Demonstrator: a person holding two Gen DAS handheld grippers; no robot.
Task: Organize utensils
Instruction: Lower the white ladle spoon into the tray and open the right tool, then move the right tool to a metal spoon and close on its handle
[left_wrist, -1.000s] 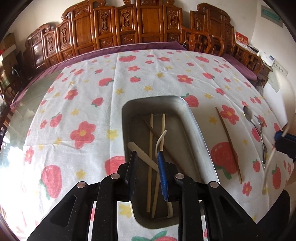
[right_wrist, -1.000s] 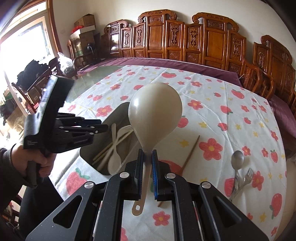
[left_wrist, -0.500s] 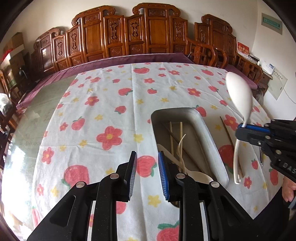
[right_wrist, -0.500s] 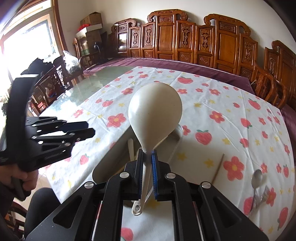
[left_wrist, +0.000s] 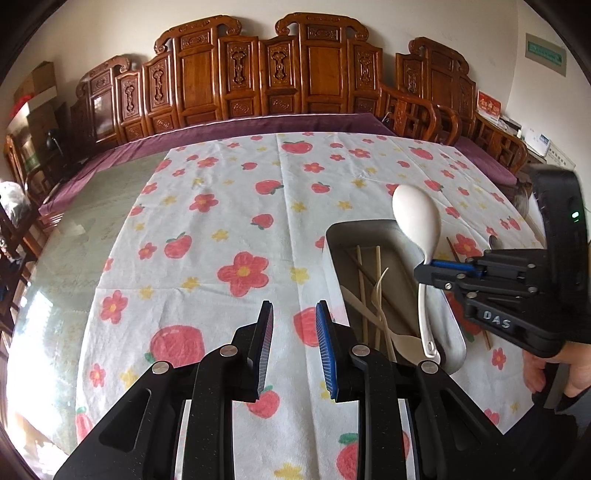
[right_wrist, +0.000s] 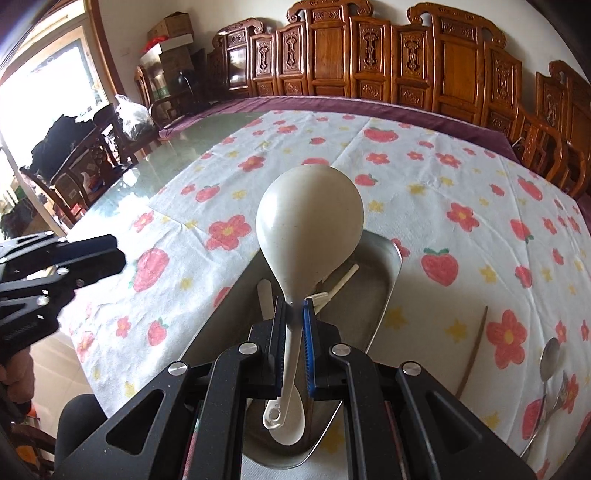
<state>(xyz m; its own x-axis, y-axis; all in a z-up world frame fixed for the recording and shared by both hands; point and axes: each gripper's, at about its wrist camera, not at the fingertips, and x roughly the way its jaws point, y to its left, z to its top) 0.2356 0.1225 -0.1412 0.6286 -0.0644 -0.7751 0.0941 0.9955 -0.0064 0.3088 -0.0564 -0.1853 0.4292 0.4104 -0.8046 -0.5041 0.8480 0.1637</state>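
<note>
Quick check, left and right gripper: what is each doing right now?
Left gripper: open, holding nothing, over the tablecloth.
Right gripper: closed on the white rice paddle, above the metal tray.

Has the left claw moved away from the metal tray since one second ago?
Yes. The left claw now hangs over the tablecloth, left of the metal tray; before, it was above the tray.

Daylight floods in from the window (right_wrist: 48, 92) on my left, blown out white, with glare on the bare glass tabletop (right_wrist: 162, 155). Both views are bright and sharp. Fisheye bending curves the chairs (left_wrist: 295, 74), and the corners go black.
</note>
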